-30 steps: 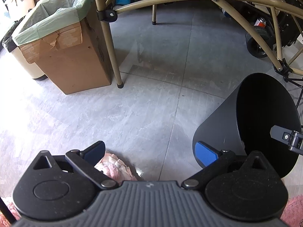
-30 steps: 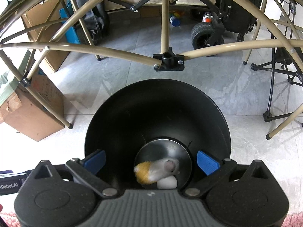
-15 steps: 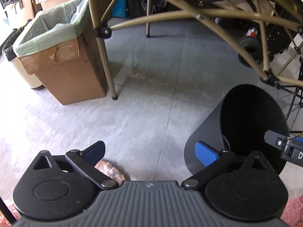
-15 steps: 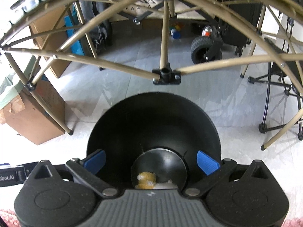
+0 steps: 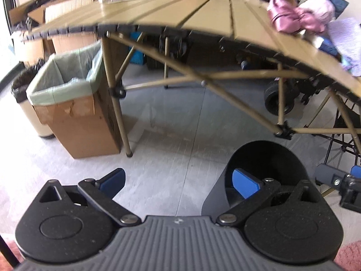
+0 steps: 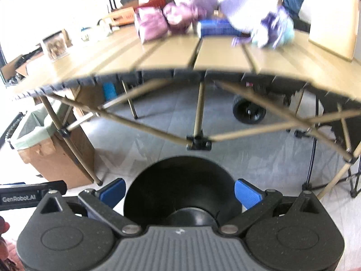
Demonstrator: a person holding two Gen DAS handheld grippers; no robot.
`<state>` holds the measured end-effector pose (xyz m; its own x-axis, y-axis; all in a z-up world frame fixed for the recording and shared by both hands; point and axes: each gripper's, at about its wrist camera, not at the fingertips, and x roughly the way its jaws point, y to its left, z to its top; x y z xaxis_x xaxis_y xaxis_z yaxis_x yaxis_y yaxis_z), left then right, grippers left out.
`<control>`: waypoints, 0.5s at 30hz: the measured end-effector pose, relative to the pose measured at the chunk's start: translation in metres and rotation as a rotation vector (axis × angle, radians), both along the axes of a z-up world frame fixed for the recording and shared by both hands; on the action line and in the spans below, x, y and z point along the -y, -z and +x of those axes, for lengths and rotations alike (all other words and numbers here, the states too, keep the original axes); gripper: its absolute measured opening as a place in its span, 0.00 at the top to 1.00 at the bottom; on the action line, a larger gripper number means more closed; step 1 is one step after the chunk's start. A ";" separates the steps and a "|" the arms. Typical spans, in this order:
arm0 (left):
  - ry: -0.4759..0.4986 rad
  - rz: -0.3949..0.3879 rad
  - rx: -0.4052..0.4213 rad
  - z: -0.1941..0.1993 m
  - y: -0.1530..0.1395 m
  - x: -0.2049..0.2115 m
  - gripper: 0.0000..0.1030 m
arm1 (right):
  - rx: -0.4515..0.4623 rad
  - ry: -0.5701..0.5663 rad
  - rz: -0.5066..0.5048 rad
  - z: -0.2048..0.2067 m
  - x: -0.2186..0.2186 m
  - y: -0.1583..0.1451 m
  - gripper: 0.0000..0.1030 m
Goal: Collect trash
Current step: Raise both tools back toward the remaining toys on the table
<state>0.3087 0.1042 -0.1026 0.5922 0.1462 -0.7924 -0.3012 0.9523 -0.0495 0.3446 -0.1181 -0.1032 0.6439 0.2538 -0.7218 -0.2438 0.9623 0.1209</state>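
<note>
We see the left tongs (image 5: 179,180) spread wide and holding nothing, with bare grey floor (image 5: 171,135) between their blue pads. To their right stands the black bin (image 5: 266,171), the task's thing: a round, matte, tapered tub on the floor in front of the folding surface (image 5: 203,15). In the left view its long axis leans, the open mouth pointing up and towards the right, and its dark outer wall shows at lower left. The right pad of the left tongs overlaps its rim in the picture; we cannot tell whether they touch.

Only the left view shows the cardboard box (image 5: 79,122) with a pale green liner beside the surface's leg in full, and a cream bin behind it.

The right tongs (image 6: 180,192) are also wide and empty, straddling the black bin (image 6: 182,189) in the picture. Here we look straight down into its mouth to a round, glossy bottom, partly hidden by the tongs' body. This view alone shows the blurred pink and purple bundles (image 6: 171,20) on the surface (image 6: 171,52).
</note>
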 end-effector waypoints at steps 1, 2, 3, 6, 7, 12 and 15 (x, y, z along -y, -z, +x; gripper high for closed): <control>0.005 0.008 0.009 -0.002 -0.007 0.003 0.00 | 0.018 -0.002 0.006 -0.003 0.004 -0.008 0.00; 0.010 0.011 0.019 -0.005 -0.012 0.005 0.00 | 0.034 -0.003 0.010 -0.007 0.007 -0.016 0.00; 0.017 0.010 0.032 -0.007 -0.019 0.006 0.00 | 0.051 -0.005 0.014 -0.009 0.011 -0.023 0.00; 0.039 0.015 0.081 -0.009 -0.042 0.013 0.00 | 0.124 0.003 0.028 -0.014 0.024 -0.050 0.00; 0.045 0.014 0.098 -0.008 -0.050 0.015 0.00 | 0.149 0.005 0.035 -0.015 0.029 -0.058 0.00; 0.058 0.001 0.174 0.010 -0.082 0.023 0.00 | 0.265 0.006 0.047 -0.005 0.044 -0.094 0.00; 0.084 0.008 0.219 0.032 -0.097 0.028 0.00 | 0.318 0.014 0.053 0.016 0.052 -0.104 0.00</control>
<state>0.3405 0.0762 -0.0057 0.7601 0.0951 -0.6428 -0.2037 0.9742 -0.0968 0.3602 -0.1702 0.0007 0.8387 0.2756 -0.4698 -0.2643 0.9601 0.0912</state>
